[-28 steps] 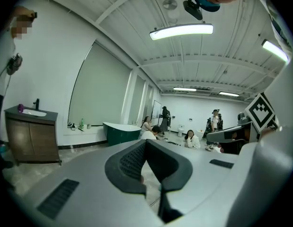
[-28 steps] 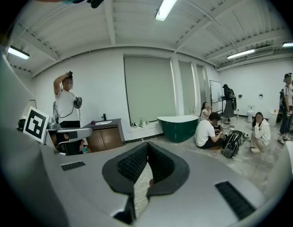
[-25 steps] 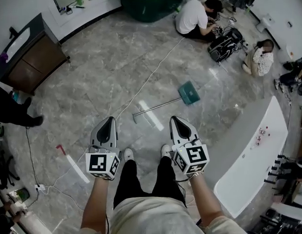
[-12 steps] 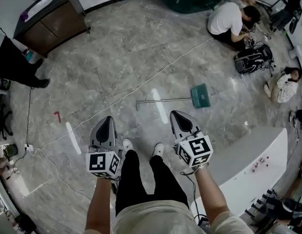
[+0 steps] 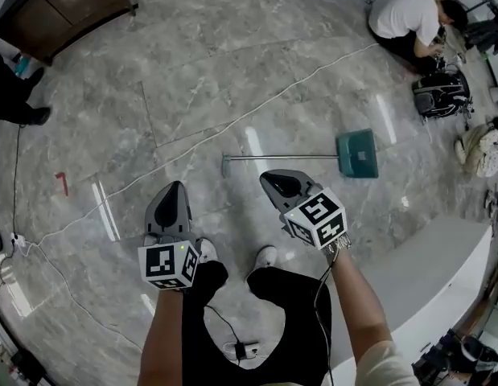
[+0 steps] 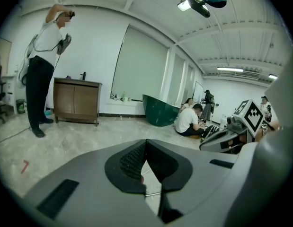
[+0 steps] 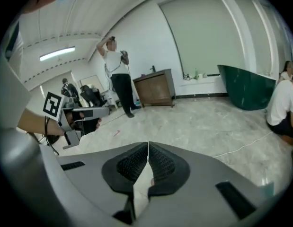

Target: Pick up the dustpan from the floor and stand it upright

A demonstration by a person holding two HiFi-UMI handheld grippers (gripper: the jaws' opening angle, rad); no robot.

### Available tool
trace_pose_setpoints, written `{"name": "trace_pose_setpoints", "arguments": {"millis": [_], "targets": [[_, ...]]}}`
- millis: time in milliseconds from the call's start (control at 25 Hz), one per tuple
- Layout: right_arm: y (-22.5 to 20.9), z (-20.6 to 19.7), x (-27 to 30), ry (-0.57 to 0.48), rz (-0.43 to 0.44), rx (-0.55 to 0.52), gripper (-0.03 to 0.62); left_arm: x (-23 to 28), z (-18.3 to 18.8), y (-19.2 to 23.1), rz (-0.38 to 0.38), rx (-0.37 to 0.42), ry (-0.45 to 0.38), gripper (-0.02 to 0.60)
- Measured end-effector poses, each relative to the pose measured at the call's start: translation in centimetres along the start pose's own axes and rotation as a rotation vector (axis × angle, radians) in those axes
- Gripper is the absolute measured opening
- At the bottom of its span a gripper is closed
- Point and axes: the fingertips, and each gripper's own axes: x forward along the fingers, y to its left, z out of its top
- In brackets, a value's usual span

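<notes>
Ahead of my right gripper's (image 5: 273, 182) fingertips and well apart from them, the teal plastic dustpan (image 5: 358, 153) lies flat on the grey marble floor (image 5: 192, 71). Its long thin metal handle (image 5: 281, 158) runs leftward from the pan, and its free end lies ahead of the gap between my two tools. I judge the pick-up has not begun, since nothing touches the pan or the handle.

Both tools hang high above the floor at about knee level, which I take as a carrying pose for the approach rather than a reach. In the right gripper view the ribbed black fingers (image 7: 132, 164) are pressed together at their tips with nothing between them. In the left gripper view the left gripper (image 5: 173, 193) is the same, its fingers (image 6: 132, 160) closed tip to tip on nothing. They will have to spread before either can take the handle.

The handle looks like the better hold: it is slim, it lies nearer my fingertips than the pan, and lifting by it should swing the pan under it into a standing pose.

A thin white cable (image 5: 232, 129) crosses the floor beyond the handle's free end, farther from my fingertips, near it but not touching. I would keep it out of the grasp. Far beyond the pan, a person in a white shirt (image 5: 401, 18) sits on the floor beside a black backpack (image 5: 442, 95). A small red mark (image 5: 62, 183) lies well to the left of my left fingers. None of these blocks the reach.
</notes>
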Motion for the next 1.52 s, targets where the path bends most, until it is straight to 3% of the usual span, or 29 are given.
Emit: {"name": "trace_pose_setpoints", "arguments": {"millis": [200, 360, 440, 600, 720, 840, 1000, 1240, 1400, 1520], "targets": [[-3.6, -8.6, 12.2, 0.102, 0.111, -0.153, 0.018, 7.5, -11.8, 2.2, 0.039, -0.046, -0.008, 0.009], [-5.7, -15.5, 19.7, 0.228, 0.179, -0.287, 0.021, 11.5, -19.4, 4.1, 0.056, -0.026, -0.001, 0.009], [-7.2, -19.5, 23.2, 0.296, 0.215, -0.332, 0.077, 13.6, -22.6, 5.1, 0.069, -0.031, -0.023, 0.009], [-10.8, -26.6, 29.9, 0.389, 0.241, -0.439, 0.106, 17.1, -30.3, 7.6, 0.182, -0.059, -0.038, 0.009], [-12.6, -30.5, 33.9, 0.429, 0.268, -0.494, 0.104, 18.5, -34.7, 7.8, 0.210, -0.086, -0.038, 0.009], [-14.6, -33.2, 37.2, 0.472, 0.274, -0.527, 0.104, 20.4, -37.0, 7.3, 0.221, -0.025, -0.028, 0.009], [-15.2, -37.4, 39.7, 0.542, 0.311, -0.549, 0.104, 21.7, -39.0, 7.1, 0.254, -0.034, -0.005, 0.009], [-16.3, -37.9, 42.4, 0.559, 0.287, -0.583, 0.104, 22.0, -38.8, 7.5, 0.245, -0.067, -0.026, 0.009], [-16.6, -39.9, 43.6, 0.645, 0.290, -0.640, 0.104, 21.6, -38.7, 7.1, 0.236, -0.051, -0.026, 0.009], [-16.7, -40.5, 44.1, 0.642, 0.272, -0.652, 0.103, 21.5, -38.8, 6.8, 0.226, -0.045, -0.028, 0.009]]}}
